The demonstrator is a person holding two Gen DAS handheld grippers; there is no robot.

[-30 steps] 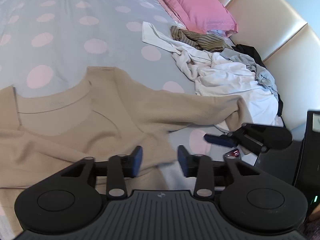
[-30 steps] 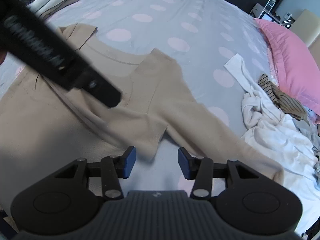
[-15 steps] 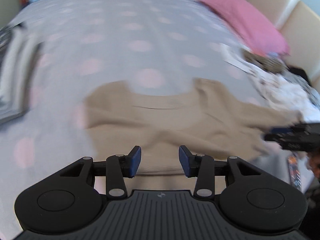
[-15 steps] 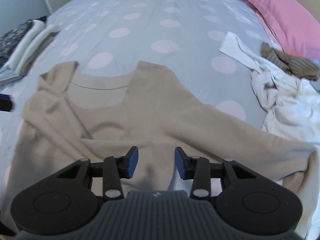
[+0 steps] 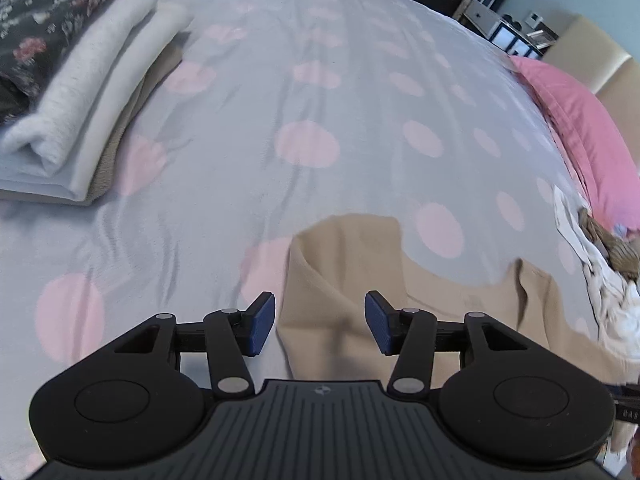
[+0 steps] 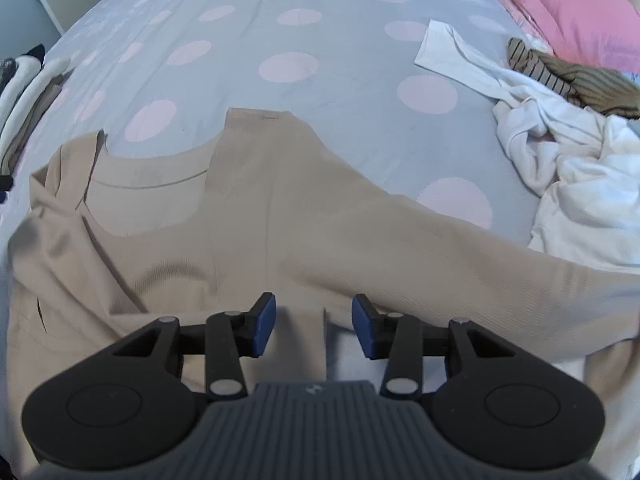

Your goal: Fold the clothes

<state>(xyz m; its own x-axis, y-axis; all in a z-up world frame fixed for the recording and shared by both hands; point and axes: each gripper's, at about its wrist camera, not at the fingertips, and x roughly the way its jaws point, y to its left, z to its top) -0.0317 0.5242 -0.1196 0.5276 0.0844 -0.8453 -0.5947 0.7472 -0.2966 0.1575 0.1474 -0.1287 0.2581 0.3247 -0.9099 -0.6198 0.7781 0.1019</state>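
Note:
A beige long-sleeved top lies spread on the grey bed sheet with pink dots, neckline toward the far side, one sleeve stretched to the right. In the left wrist view I see its left shoulder. My left gripper is open and empty, just above that shoulder edge. My right gripper is open and empty, over the top's body near the right armpit.
A stack of folded clothes sits at the far left of the bed. A heap of unfolded white and striped garments lies at the right, beside a pink pillow. Furniture stands beyond the bed's far edge.
The left gripper has swung left from the sleeve side to the top's left shoulder. The right gripper has moved over the top's body. Both stay open.

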